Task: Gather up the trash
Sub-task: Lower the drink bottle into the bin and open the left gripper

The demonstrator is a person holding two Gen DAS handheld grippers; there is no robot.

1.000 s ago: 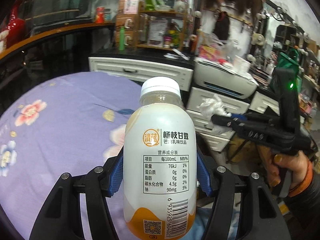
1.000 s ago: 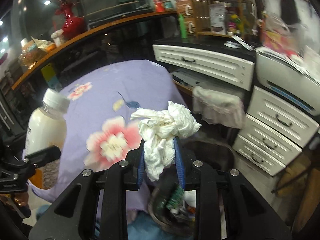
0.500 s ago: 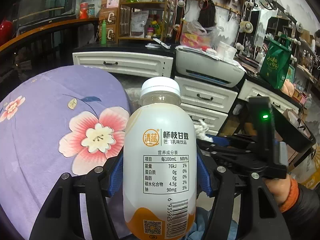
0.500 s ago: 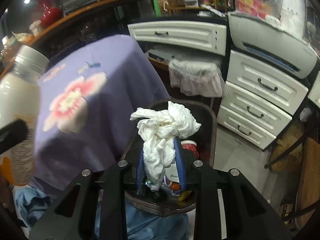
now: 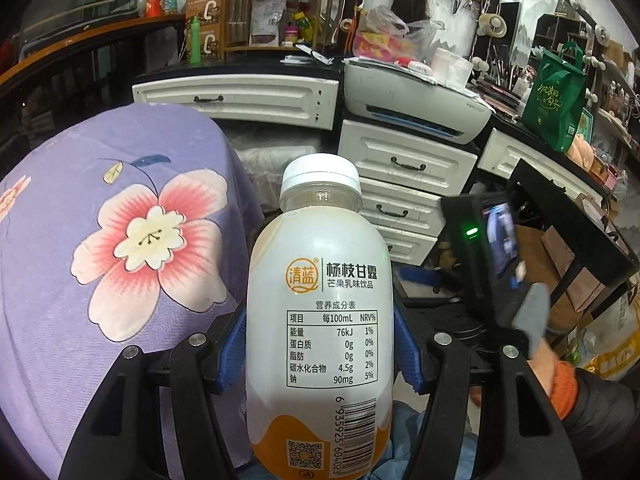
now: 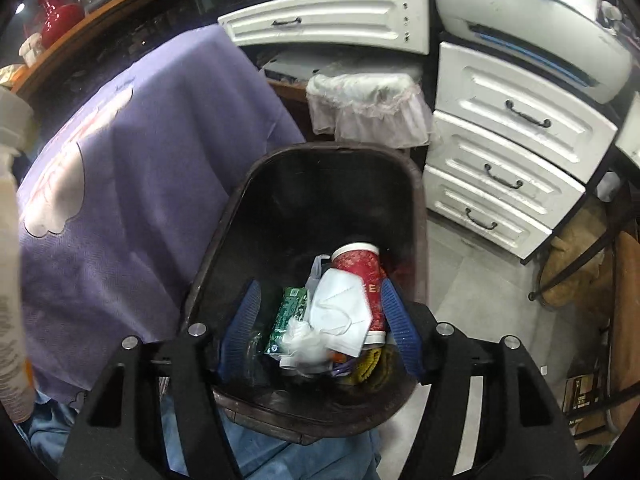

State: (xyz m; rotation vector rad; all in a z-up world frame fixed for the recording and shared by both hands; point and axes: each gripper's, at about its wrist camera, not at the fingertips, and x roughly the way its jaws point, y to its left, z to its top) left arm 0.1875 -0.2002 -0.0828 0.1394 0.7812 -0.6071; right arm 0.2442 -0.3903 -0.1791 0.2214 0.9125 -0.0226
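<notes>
A white and orange drink bottle [image 5: 318, 320] with a white cap stands upright in my left gripper [image 5: 319, 344], whose blue pads press on its sides. The same bottle [image 6: 10, 280] shows blurred at the left edge of the right wrist view. My right gripper [image 6: 320, 296] hangs over a dark brown trash bin [image 6: 416, 184]; its jaws are opening and nothing is between them. A crumpled white tissue [image 6: 298, 340] lies in the bin among a red paper cup [image 6: 358, 264], a white face mask [image 6: 340, 312] and a green wrapper [image 6: 290, 312].
A table under a purple flowered cloth [image 5: 120, 240] stands left of the bin. White drawers [image 6: 508, 148] and a printer [image 5: 416, 100] are behind. A second bin with a pale liner [image 6: 364, 104] sits beyond. Blue jeans [image 6: 280, 456] show below the grippers.
The right gripper sank over the bin and opened; the tissue it held has dropped in. The left gripper moved down and right with the bottle still in it.
</notes>
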